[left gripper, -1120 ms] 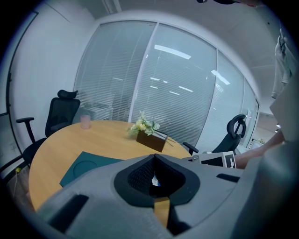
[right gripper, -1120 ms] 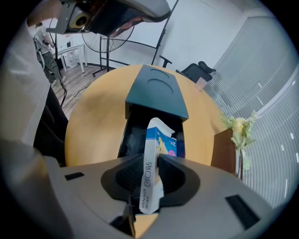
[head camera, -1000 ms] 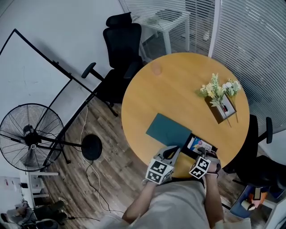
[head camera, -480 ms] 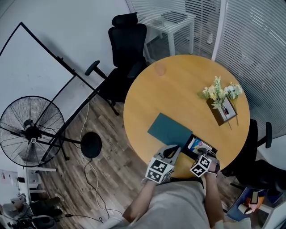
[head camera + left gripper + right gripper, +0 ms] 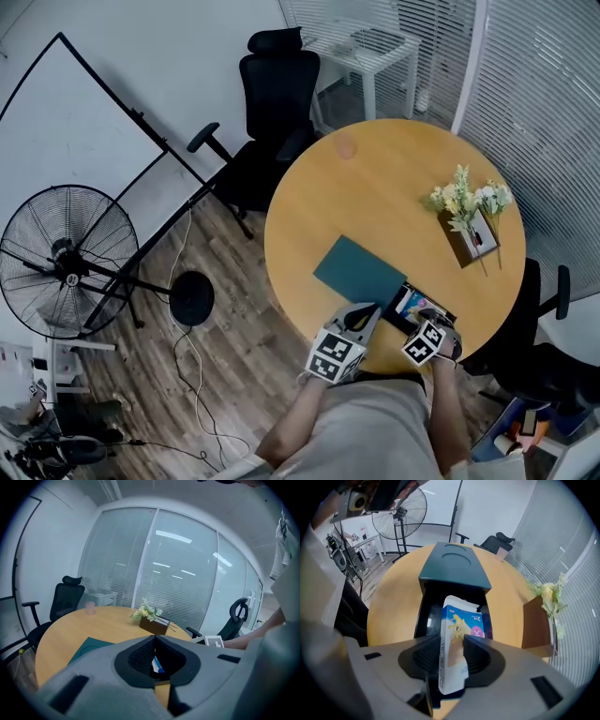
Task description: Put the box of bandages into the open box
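The box of bandages (image 5: 458, 634), blue and white with a torn top flap, stands tilted in the black tray of the open box (image 5: 431, 606). The teal sleeve (image 5: 454, 566) of that box lies beyond it. My right gripper (image 5: 452, 652) points down over the tray. Its jaws have just been opening and now stand to either side of the bandage box without squeezing it. In the head view the bandage box (image 5: 418, 306) shows in the tray (image 5: 401, 317) at the near table edge, under the right gripper (image 5: 434, 328). My left gripper (image 5: 362, 319) is beside the tray, jaws shut and holding nothing.
The round wooden table (image 5: 394, 187) carries a brown planter of flowers (image 5: 466, 220) at the right and a pink cup (image 5: 89, 607) at the far side. Black office chairs (image 5: 272, 103), a floor fan (image 5: 66, 262) and floor cables surround the table.
The head view has drifted slightly. Both grippers stay at the near table edge by the open box, and the bandage box stays in the tray.
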Demonstrator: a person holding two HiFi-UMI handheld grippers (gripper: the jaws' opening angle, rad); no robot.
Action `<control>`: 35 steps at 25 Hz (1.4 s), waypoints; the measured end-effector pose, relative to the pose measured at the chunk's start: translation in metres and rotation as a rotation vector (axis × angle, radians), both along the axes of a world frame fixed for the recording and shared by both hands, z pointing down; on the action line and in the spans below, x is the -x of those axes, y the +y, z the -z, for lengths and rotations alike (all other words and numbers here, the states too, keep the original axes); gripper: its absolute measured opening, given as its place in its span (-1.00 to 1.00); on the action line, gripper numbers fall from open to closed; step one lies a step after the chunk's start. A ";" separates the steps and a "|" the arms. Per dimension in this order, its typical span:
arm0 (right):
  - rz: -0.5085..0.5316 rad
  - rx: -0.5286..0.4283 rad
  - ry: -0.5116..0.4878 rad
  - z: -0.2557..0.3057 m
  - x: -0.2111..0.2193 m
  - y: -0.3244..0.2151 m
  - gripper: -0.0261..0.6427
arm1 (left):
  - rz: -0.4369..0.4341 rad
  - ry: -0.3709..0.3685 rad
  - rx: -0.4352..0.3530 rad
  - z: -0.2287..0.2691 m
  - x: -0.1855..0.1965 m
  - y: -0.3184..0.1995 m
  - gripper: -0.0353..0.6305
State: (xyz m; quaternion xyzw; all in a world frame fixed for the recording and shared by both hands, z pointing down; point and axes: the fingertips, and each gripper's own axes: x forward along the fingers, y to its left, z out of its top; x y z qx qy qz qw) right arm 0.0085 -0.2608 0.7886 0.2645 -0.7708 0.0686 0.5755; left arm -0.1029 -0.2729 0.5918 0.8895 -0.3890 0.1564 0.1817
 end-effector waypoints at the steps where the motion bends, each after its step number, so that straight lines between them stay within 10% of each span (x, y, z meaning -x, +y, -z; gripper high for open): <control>1: -0.008 0.003 -0.001 0.000 -0.001 0.000 -0.47 | 0.000 -0.002 -0.001 0.001 -0.001 0.001 -0.87; 12: -0.053 -0.020 -0.058 0.018 -0.010 0.013 -0.41 | 0.032 -0.003 0.000 0.008 -0.011 0.022 -0.87; 35: -0.482 -0.198 -0.607 0.123 -0.070 0.101 -0.43 | 0.058 -0.016 0.047 -0.006 -0.085 0.110 -0.87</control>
